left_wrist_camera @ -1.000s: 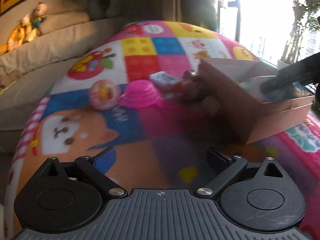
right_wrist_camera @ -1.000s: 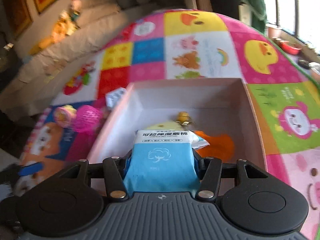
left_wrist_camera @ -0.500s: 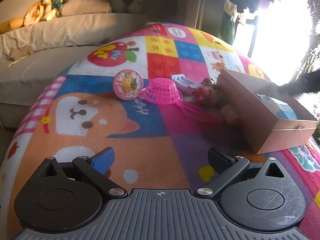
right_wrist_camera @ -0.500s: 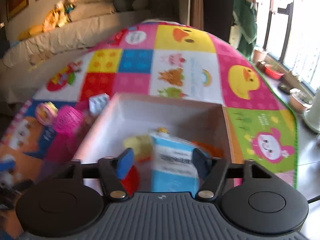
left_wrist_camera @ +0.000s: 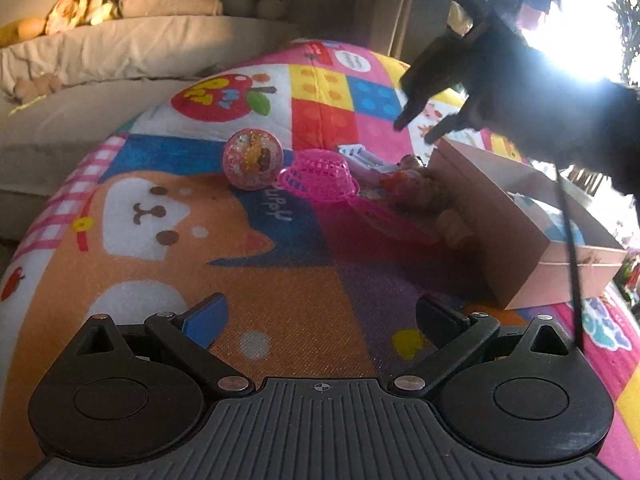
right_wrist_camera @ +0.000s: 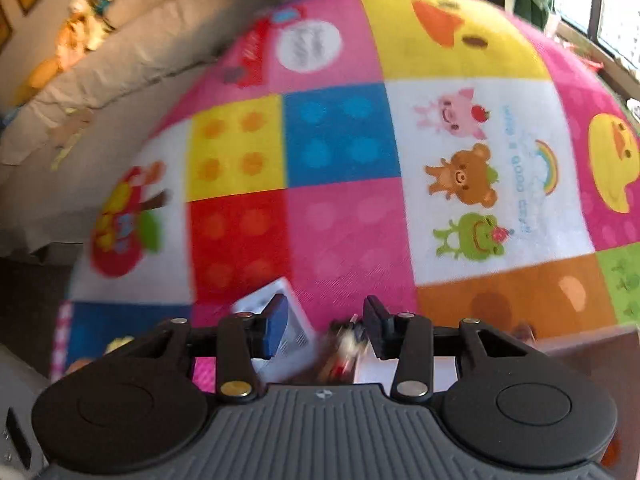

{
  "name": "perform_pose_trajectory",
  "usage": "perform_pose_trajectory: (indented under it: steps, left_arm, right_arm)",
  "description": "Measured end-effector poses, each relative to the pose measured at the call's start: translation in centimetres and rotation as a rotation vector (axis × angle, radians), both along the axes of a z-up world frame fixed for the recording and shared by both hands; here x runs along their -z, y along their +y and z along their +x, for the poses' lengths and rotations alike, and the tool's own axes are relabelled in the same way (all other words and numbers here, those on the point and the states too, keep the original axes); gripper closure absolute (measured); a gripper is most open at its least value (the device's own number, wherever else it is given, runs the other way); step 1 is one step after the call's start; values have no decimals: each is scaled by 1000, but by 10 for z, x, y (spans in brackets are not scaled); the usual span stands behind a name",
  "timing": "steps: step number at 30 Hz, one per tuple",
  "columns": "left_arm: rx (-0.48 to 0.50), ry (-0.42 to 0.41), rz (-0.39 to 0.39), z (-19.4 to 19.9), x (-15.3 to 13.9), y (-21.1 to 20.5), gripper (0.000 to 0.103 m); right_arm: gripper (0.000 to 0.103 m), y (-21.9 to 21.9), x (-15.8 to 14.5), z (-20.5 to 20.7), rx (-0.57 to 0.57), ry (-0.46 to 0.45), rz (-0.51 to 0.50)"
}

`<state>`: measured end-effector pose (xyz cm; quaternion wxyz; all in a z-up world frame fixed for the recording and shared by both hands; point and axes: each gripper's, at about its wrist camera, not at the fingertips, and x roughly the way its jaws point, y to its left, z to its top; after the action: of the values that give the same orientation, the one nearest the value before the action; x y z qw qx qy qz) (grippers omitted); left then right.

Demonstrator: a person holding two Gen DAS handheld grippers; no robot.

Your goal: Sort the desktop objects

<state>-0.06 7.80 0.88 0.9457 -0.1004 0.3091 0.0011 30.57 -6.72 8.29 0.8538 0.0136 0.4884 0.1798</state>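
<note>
My left gripper (left_wrist_camera: 320,312) hangs open over the orange patch of the play mat (left_wrist_camera: 280,280), with nothing between its fingers. Beyond it lie a glitter ball (left_wrist_camera: 253,164), an upturned pink basket (left_wrist_camera: 318,176), a white packet (left_wrist_camera: 360,156) and a small toy figure (left_wrist_camera: 412,188). They sit beside the cardboard box (left_wrist_camera: 520,240). My right gripper (left_wrist_camera: 416,130) is a dark shape above that pile. In its own blurred view the right gripper (right_wrist_camera: 324,330) hovers over the white packet (right_wrist_camera: 294,340) and the toy figure (right_wrist_camera: 346,350). Its jaws are closing and grip nothing.
A beige sofa (left_wrist_camera: 100,52) with soft toys runs along the mat's far left side. The box's corner (right_wrist_camera: 580,348) sits at the right gripper's lower right. A black cable (left_wrist_camera: 568,240) hangs across the box in the left wrist view. Bright windows lie far right.
The right gripper let go of the blue wipes pack inside the box and swung left, out over the packet and toy figure. The left gripper's view rolled slightly.
</note>
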Motion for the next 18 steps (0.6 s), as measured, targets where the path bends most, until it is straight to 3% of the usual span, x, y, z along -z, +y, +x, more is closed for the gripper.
perform_pose_trajectory:
  steps: [4,6,8,13,18]
  left_arm:
    - [-2,-3,-26,0,0,3,0]
    - [-1,-5,-33,-1,1,4,0]
    - [-1,-6,-39,-1,1,4,0]
    - [0,-5,-42,-1,0,4,0]
    - [0,-5,-47,0,0,4,0]
  right_arm:
    - [66,13,28,19,9,44,-108]
    - [77,16,41,21,10,100,-103]
    - [78,20,44,16,0,112,-75]
    - [81,45,32,-20,-181,37,-89]
    - [81,50,28,-60,-286,70,-97]
